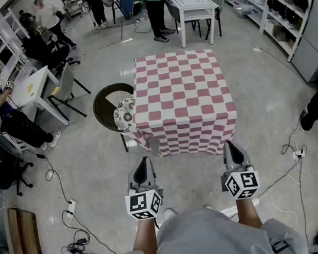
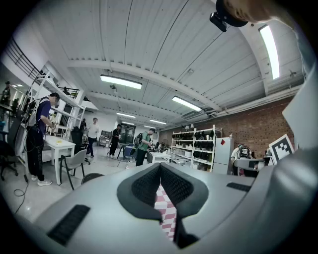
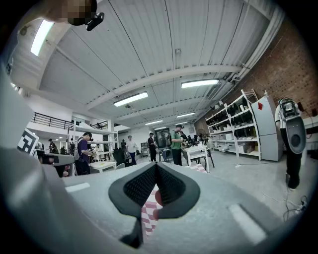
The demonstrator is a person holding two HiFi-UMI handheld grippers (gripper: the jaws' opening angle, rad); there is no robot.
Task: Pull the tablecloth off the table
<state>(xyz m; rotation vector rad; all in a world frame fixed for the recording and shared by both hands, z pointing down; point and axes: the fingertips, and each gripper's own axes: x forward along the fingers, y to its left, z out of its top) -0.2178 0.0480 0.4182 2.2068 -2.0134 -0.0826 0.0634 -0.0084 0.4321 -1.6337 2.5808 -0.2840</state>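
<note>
A pink-and-white checked tablecloth [image 1: 181, 96] covers a small square table and hangs down its sides. In the head view my left gripper [image 1: 142, 161] is held just short of the cloth's near left corner. My right gripper [image 1: 231, 143] is just short of the near right corner. Both are shut with nothing between the jaws, and neither seems to touch the cloth. In the left gripper view the tips [image 2: 160, 166] meet, and the cloth [image 2: 166, 211] shows beyond the gap under them. The right gripper view shows the same: tips [image 3: 156, 165] together, cloth [image 3: 149, 211] beyond.
A round black chair with a patterned cushion [image 1: 117, 109] stands against the table's left side. White desks [image 1: 36, 89] [image 1: 194, 7] with people at them lie to the left and beyond the table. Shelving [image 1: 283, 2] lines the right. Cables and a power strip [image 1: 298, 155] lie on the floor.
</note>
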